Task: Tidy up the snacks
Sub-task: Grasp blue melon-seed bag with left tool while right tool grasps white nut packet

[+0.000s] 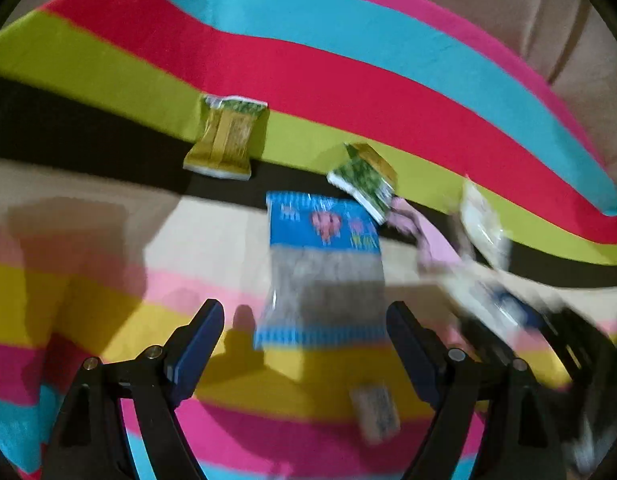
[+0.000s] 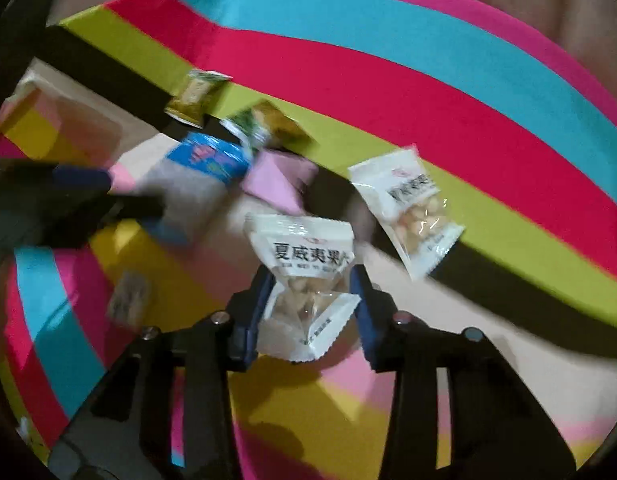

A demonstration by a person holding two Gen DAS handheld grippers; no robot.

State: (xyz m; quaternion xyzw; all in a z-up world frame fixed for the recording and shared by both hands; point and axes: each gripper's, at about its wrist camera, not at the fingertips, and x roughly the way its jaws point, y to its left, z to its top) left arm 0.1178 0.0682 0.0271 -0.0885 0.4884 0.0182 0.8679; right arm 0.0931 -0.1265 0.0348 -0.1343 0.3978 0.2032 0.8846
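Snacks in small packets lie scattered on a bed sheet with bright coloured stripes [image 2: 388, 92]. A white plastic nut packet with black characters [image 2: 308, 280] sits clamped between the blue pads of the right gripper [image 2: 314, 286], its printed end pointing away from the camera and its long axis running along the fingers. Only the right wrist view shows this grip clearly; it also shows a second white nut packet [image 2: 408, 208] lying tilted on the lime stripe, just beside the first. The left wrist view alone shows the left gripper [image 1: 306, 322] with its jaws spread wide, pads touching nothing, above a blue-topped clear packet [image 1: 322, 268] whose long axis runs away from the camera. Both views show two green-and-gold packets [image 1: 224, 136] [image 1: 364, 176], a pink wrapper [image 2: 274, 182], and a small blurred packet [image 1: 376, 410].
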